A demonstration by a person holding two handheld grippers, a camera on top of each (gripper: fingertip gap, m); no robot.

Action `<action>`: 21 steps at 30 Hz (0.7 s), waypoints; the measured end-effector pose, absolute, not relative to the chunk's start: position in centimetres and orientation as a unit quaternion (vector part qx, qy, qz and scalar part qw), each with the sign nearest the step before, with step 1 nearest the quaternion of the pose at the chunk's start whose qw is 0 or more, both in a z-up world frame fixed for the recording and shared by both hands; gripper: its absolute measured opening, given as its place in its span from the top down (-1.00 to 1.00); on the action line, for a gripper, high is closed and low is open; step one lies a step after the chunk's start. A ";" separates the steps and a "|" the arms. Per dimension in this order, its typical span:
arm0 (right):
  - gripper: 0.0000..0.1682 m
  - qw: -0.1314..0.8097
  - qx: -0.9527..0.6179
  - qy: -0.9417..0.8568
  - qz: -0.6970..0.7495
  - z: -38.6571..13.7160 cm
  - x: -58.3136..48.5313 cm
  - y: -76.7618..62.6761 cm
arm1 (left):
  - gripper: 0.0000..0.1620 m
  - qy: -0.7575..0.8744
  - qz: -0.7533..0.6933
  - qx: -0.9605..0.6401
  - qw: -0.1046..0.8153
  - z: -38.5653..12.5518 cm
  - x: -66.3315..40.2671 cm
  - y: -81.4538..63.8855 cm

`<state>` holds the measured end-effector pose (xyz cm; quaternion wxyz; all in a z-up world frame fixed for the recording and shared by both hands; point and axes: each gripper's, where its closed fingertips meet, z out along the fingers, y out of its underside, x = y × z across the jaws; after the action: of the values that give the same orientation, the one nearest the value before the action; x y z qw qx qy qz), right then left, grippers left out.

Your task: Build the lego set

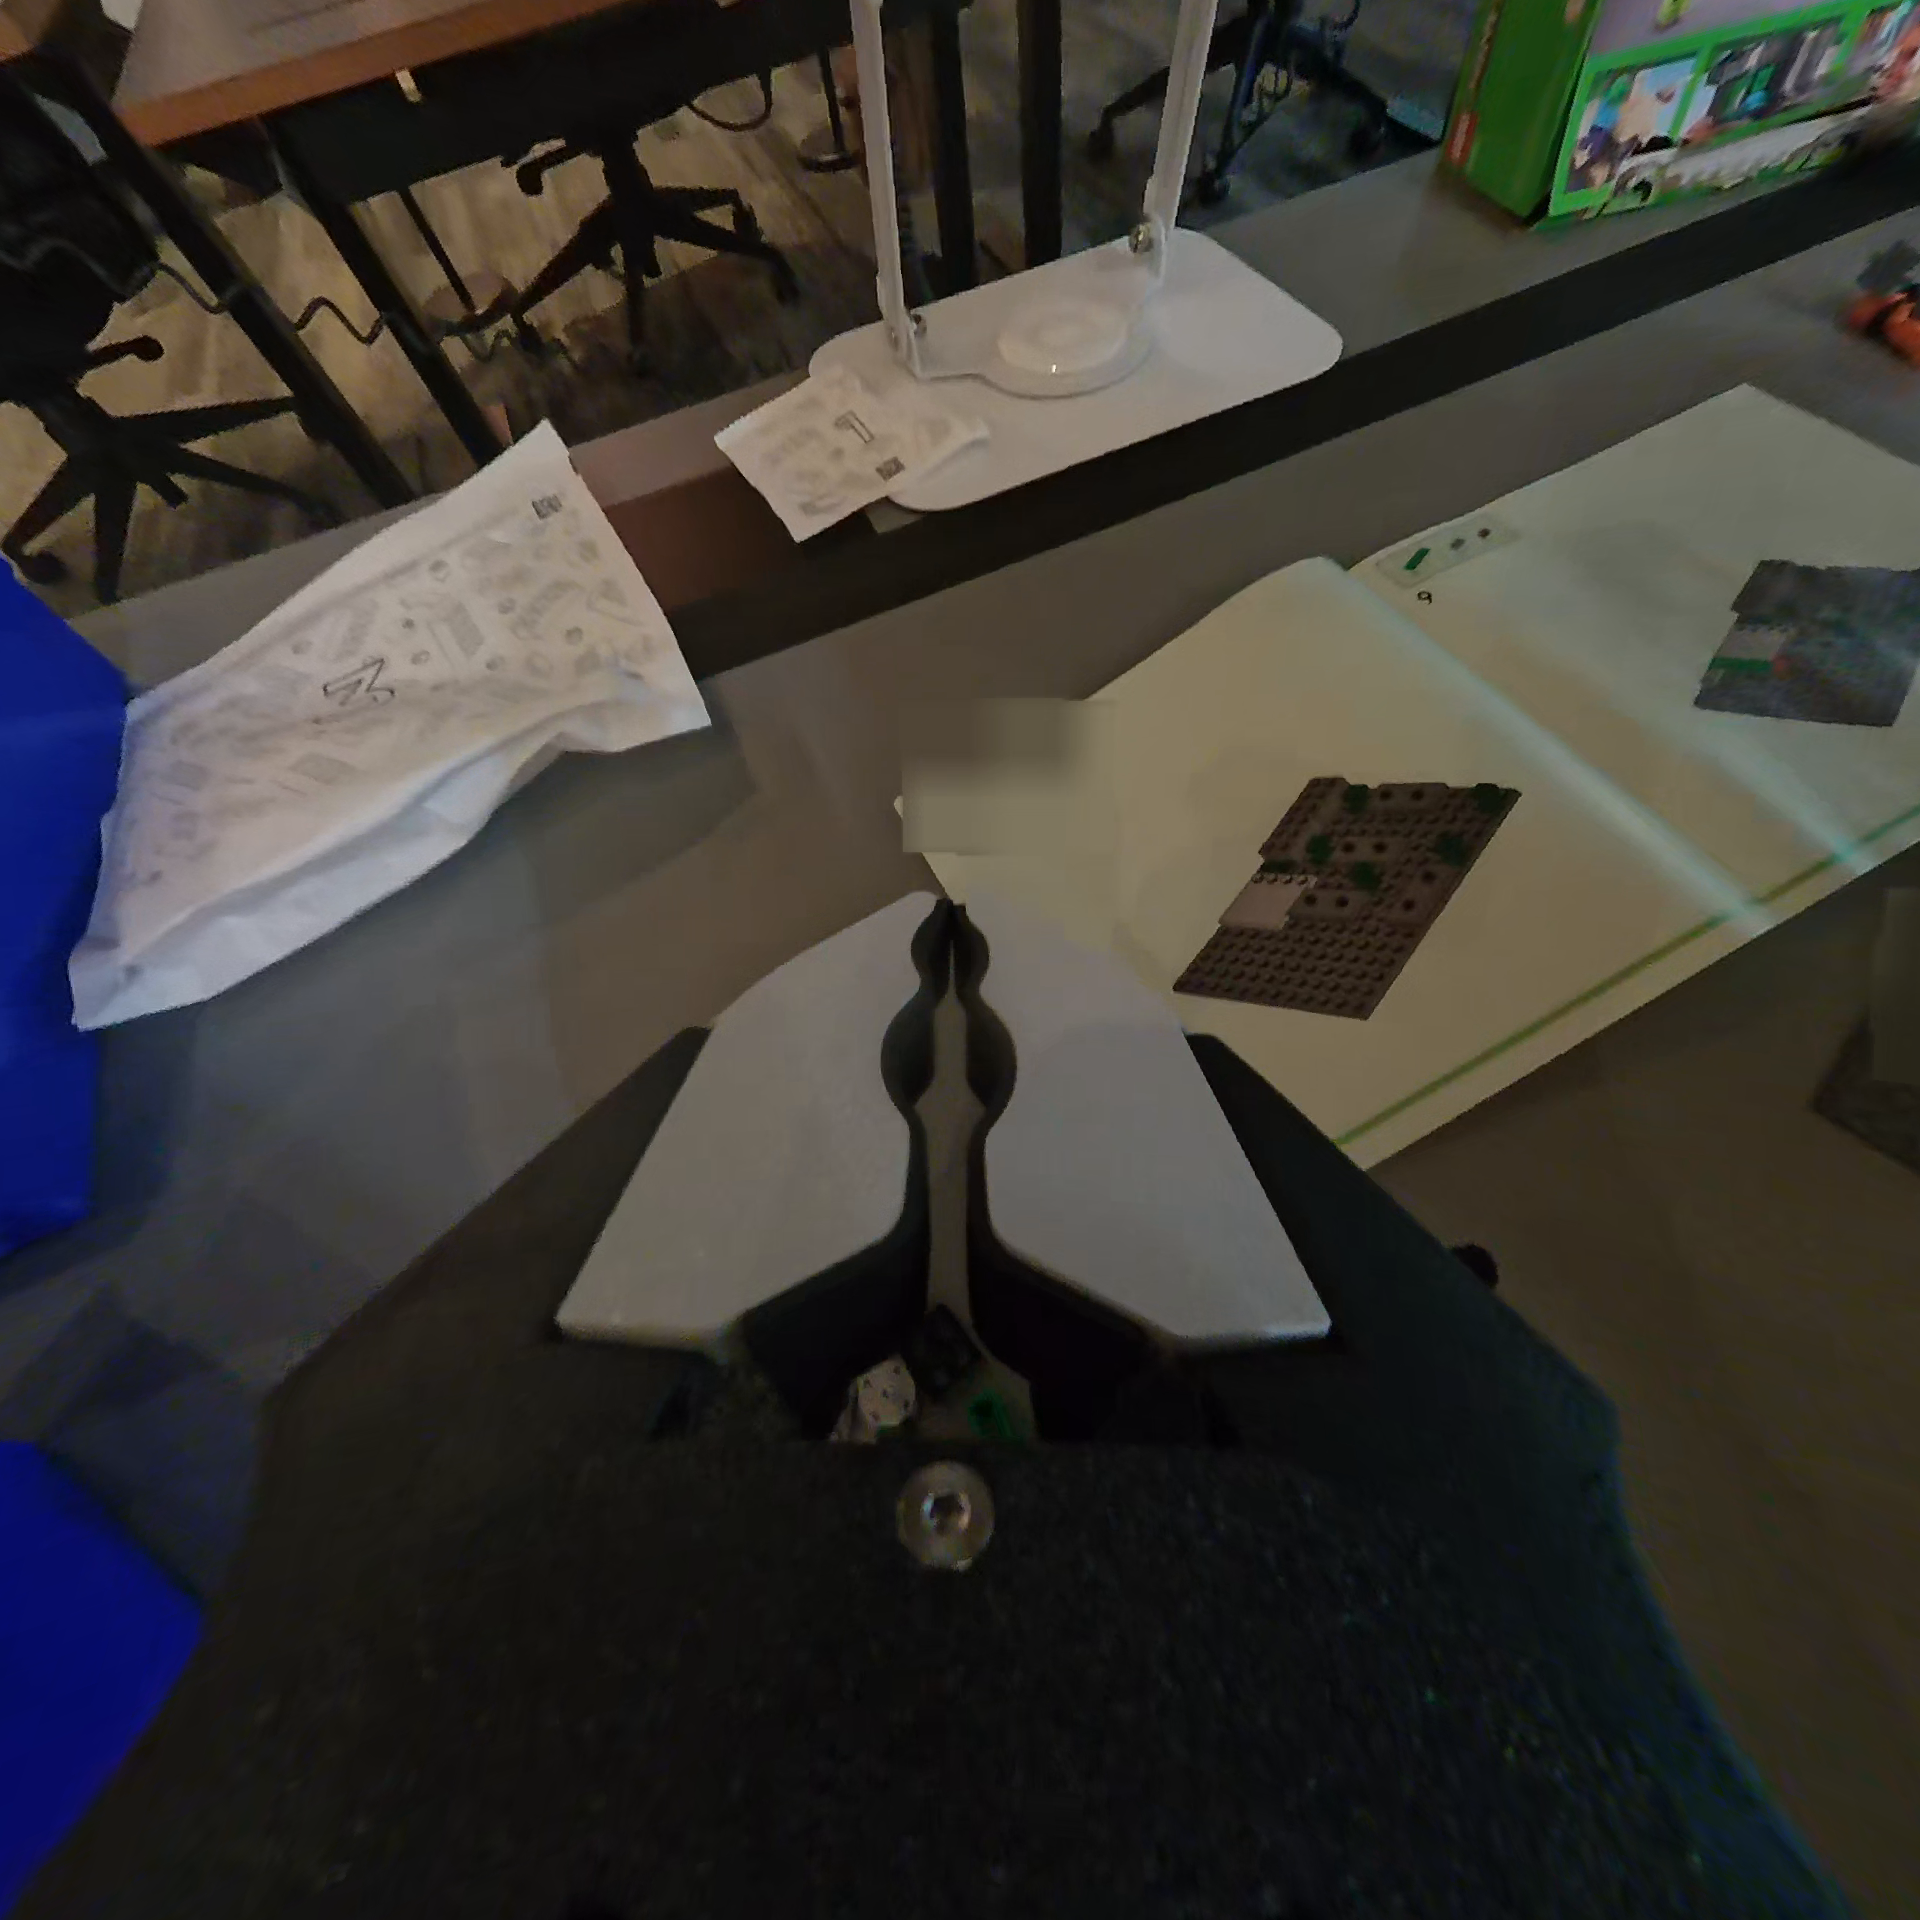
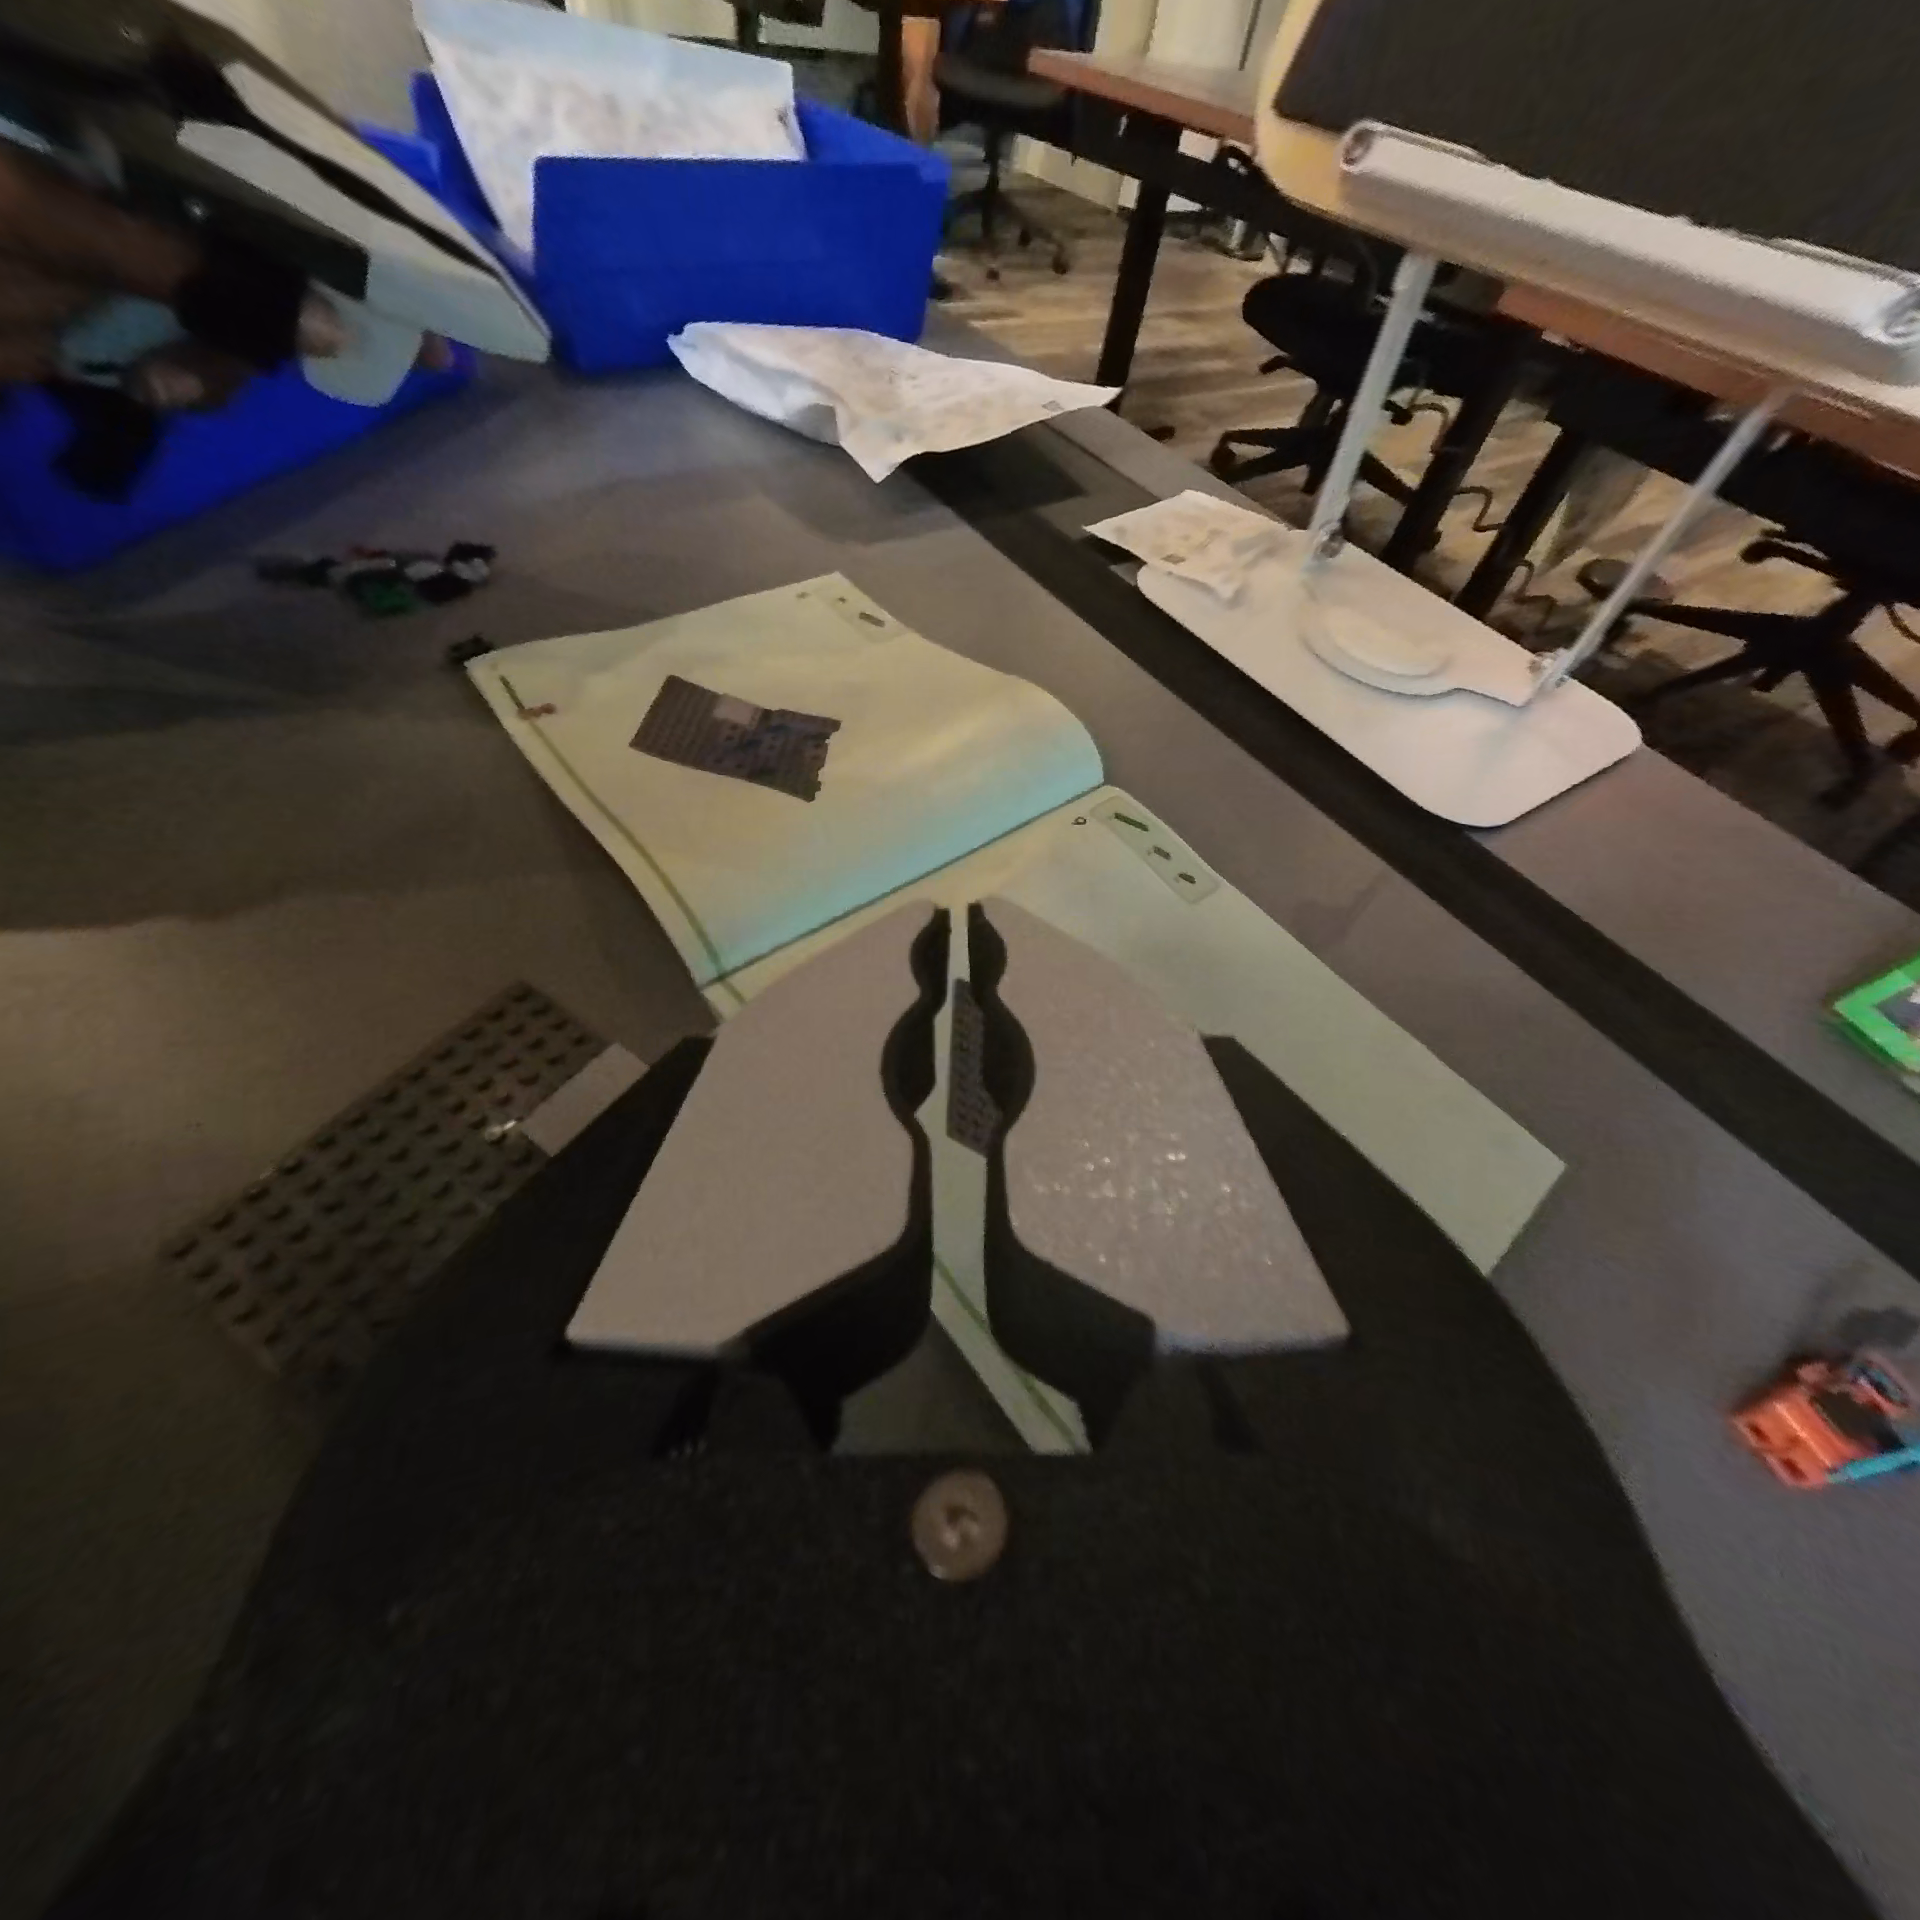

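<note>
In the left wrist view, the left gripper (image 1: 951, 914) hung above the desk (image 1: 416, 1143) with its jaws pressed together on nothing, tips just short of the open instruction booklet (image 1: 1558, 727); the set's box (image 1: 1662, 104) stood far off. In the right wrist view, the right gripper (image 2: 958, 920) was nearly closed and empty over the booklet, the grey baseplate (image 2: 395, 1164) lying just left of it and loose bricks (image 2: 405, 571) farther away beside the blue bin (image 2: 727, 249). The step appeared to be consulting the page; next, a brick must be fetched.

A white desk lamp (image 1: 1070, 322) stands at twelve o'clock on the grey table (image 1: 416, 1091); office chairs (image 1: 644, 208) sit beyond at eleven o'clock.
</note>
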<state>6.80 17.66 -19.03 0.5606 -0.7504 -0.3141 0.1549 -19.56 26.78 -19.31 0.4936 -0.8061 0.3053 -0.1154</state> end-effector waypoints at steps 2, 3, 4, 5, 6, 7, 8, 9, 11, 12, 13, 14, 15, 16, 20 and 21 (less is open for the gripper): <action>0.97 0.562 -0.752 -0.312 0.144 -19.1 7.3 17.8 | 1.00 0.302 -0.113 -0.808 0.493 -19.5 -19.9 26.7; 0.97 0.562 -0.753 -0.311 0.143 -19.2 7.5 17.8 | 1.00 0.301 -0.113 -0.809 0.492 -19.5 -20.0 26.8; 0.98 0.566 -0.752 -0.307 0.143 -19.1 7.6 17.9 | 1.00 0.300 -0.115 -0.811 0.489 -19.7 -20.1 26.8; 1.00 0.570 -0.750 -0.304 0.143 -18.9 7.8 17.9 | 1.00 0.301 -0.117 -0.812 0.486 -19.8 -20.1 26.9; 1.00 0.577 -0.746 -0.301 0.142 -18.7 7.9 17.9 | 1.00 0.301 -0.119 -0.813 0.484 -19.9 -20.1 27.0; 1.00 0.582 -0.743 -0.299 0.142 -18.5 8.1 17.9 | 1.00 0.303 -0.119 -0.814 0.481 -20.0 -20.1 27.2; 1.00 0.585 -0.741 -0.298 0.142 -18.4 8.2 17.9 | 1.00 0.305 -0.117 -0.816 0.477 -20.3 -20.0 27.3; 1.00 0.585 -0.742 -0.296 0.140 -18.4 8.4 18.0 | 1.00 0.307 -0.116 -0.818 0.472 -20.5 -20.0 27.5; 1.00 0.585 -0.745 -0.289 0.138 -18.5 8.8 18.1 | 1.00 0.313 -0.112 -0.819 0.467 -20.9 -19.6 27.8; 1.00 0.584 -0.747 -0.286 0.137 -18.6 9.0 18.1 | 1.00 0.318 -0.109 -0.820 0.463 -21.2 -19.4 28.0; 1.00 0.582 -0.750 -0.283 0.136 -18.7 9.3 18.2 | 1.00 0.322 -0.108 -0.822 0.458 -21.6 -19.1 28.2; 1.00 0.580 -0.753 -0.281 0.134 -18.9 9.5 18.2 | 1.00 0.327 -0.107 -0.824 0.451 -22.0 -18.8 28.4; 1.00 0.578 -0.756 -0.279 0.131 -19.1 9.7 18.3 | 1.00 0.333 -0.105 -0.825 0.444 -22.4 -18.4 28.6; 1.00 0.576 -0.757 -0.277 0.131 -19.2 9.9 18.4 | 1.00 0.340 -0.101 -0.826 0.437 -22.8 -18.1 28.9; 1.00 0.570 -0.763 -0.271 0.138 -19.7 10.1 18.5 | 1.00 0.364 -0.090 -0.829 0.414 -23.9 -16.6 30.2; 1.00 0.569 -0.764 -0.271 0.139 -19.8 10.1 18.5 | 1.00 0.368 -0.089 -0.828 0.413 -23.9 -16.2 30.6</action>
<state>10.13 18.46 -19.75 0.5686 -0.7640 -0.2713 0.1392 -16.19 30.62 -23.91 0.4130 -0.8284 0.3679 -0.0886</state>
